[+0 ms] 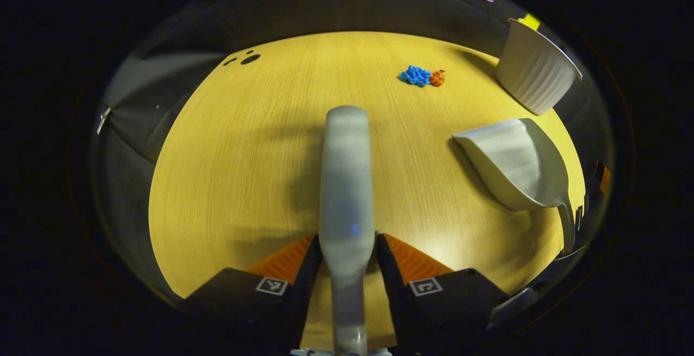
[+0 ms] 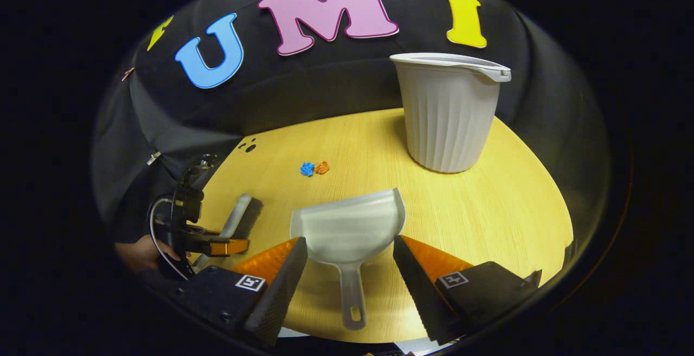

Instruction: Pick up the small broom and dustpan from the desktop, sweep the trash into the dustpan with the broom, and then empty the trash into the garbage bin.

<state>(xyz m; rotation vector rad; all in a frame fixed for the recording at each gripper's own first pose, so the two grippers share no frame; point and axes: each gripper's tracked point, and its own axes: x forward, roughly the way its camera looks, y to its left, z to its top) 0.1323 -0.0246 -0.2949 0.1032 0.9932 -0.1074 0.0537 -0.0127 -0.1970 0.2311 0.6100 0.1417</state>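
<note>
Left gripper view: the broom (image 1: 346, 182) is clamped by its handle between both fingers of the left claw (image 1: 347, 250), while in the right gripper view the dustpan (image 2: 349, 231) is seen lying on the counter (image 2: 488, 209) between the wide-open right claw (image 2: 349, 253), ungripped.

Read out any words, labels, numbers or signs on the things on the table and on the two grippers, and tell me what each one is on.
No text on the broom, the dustpan or the garbage bin: all plain.
On the left gripper: square coded markers, a pattern, no words.
On the right gripper: the same kind of markers, no words.
</note>
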